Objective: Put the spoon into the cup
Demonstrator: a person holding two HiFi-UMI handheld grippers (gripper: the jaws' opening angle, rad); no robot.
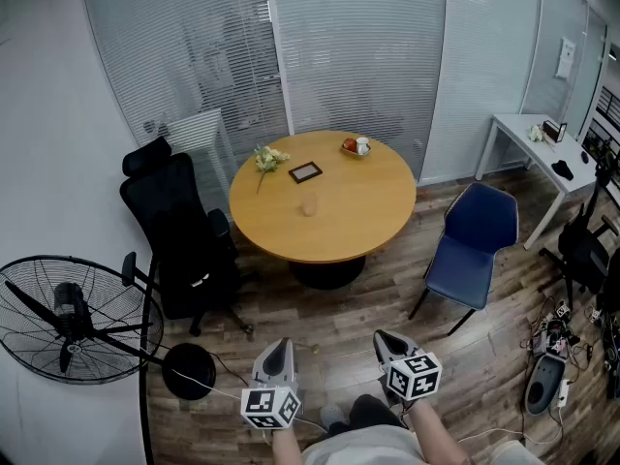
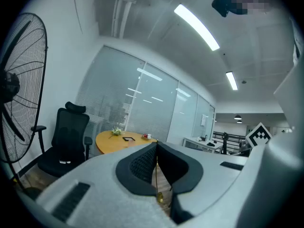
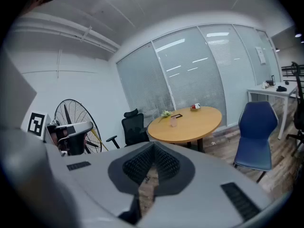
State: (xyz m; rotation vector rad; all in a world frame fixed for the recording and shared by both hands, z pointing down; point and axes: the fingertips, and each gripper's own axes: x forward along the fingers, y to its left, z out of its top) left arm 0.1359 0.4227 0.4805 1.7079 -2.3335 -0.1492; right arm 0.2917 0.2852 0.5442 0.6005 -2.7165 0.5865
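A small translucent cup (image 1: 309, 205) stands near the middle of the round wooden table (image 1: 373, 221), also seen far off in the right gripper view as the cup (image 3: 174, 121). I cannot make out a spoon in any view. At the table's far edge sits a dish with something red and a white mug (image 1: 362, 145). My left gripper (image 1: 281, 343) and right gripper (image 1: 385, 338) hang over the wooden floor, well short of the table. Both are shut with nothing held: the left gripper (image 2: 156, 149) and right gripper (image 3: 152, 149) show their pads meeting at the tips.
On the table lie a sprig of pale flowers (image 1: 268, 159) and a dark framed tablet (image 1: 305, 171). A black office chair (image 1: 184, 235) stands left of it, a blue chair (image 1: 475, 245) right. A floor fan (image 1: 68, 320) is at the near left, a white desk (image 1: 542, 148) at the far right.
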